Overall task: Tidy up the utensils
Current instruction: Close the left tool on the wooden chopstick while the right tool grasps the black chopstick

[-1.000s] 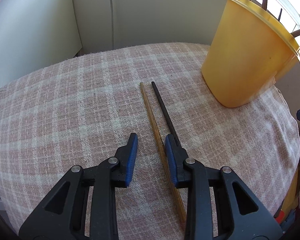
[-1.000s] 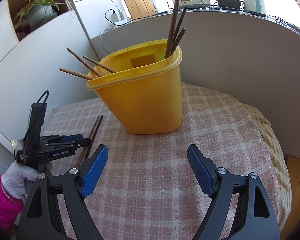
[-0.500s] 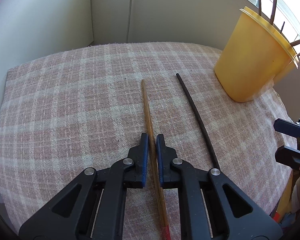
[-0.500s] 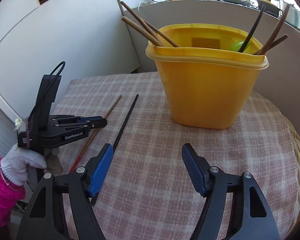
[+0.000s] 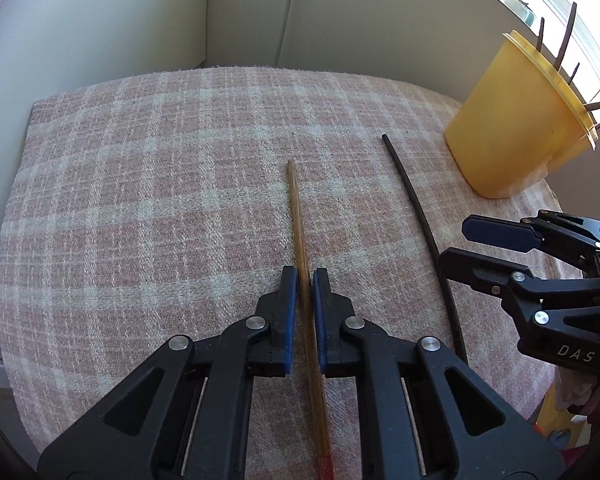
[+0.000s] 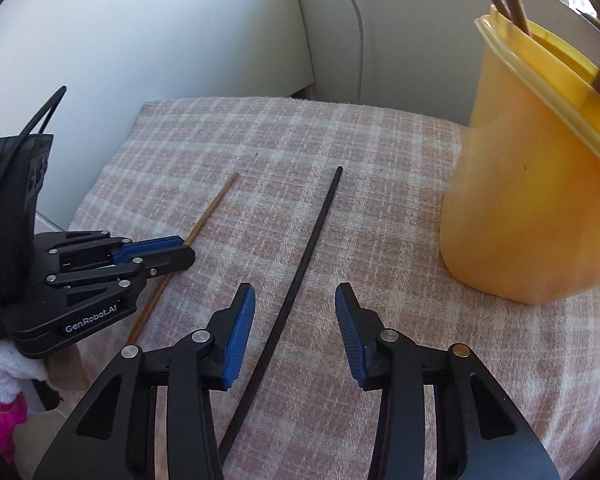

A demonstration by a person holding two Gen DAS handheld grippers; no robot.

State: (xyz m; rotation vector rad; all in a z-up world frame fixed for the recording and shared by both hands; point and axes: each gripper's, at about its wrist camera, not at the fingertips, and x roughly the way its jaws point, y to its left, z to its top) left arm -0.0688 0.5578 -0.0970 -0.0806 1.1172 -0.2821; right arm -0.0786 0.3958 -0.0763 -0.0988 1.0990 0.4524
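Lying on the pink checked cloth (image 5: pixel 148 184), the brown chopstick (image 5: pixel 298 216) runs straight between the blue pads of the left gripper (image 5: pixel 305 280), which are clamped on it about halfway along its length, its thin tip pointing away over the cloth. The black chopstick (image 6: pixel 300 264) lies on the cloth inside the right gripper (image 6: pixel 295 294), nearer the left pad than the right; those jaws have just been closing but both pads stand clear of the stick, so nothing is gripped there. The two chopsticks lie near each other, spreading slightly apart, with the yellow container (image 6: pixel 532 184) standing on the cloth off to the right (several more sticks poke out of its top). Both grippers tilt steeply down toward the cloth, side by side. A white-gloved hand (image 6: pixel 8 364) with a pink sleeve holds the left gripper's handle. The brown chopstick's red end runs out of the left wrist view, and the black one's near end passes under the right gripper's body.
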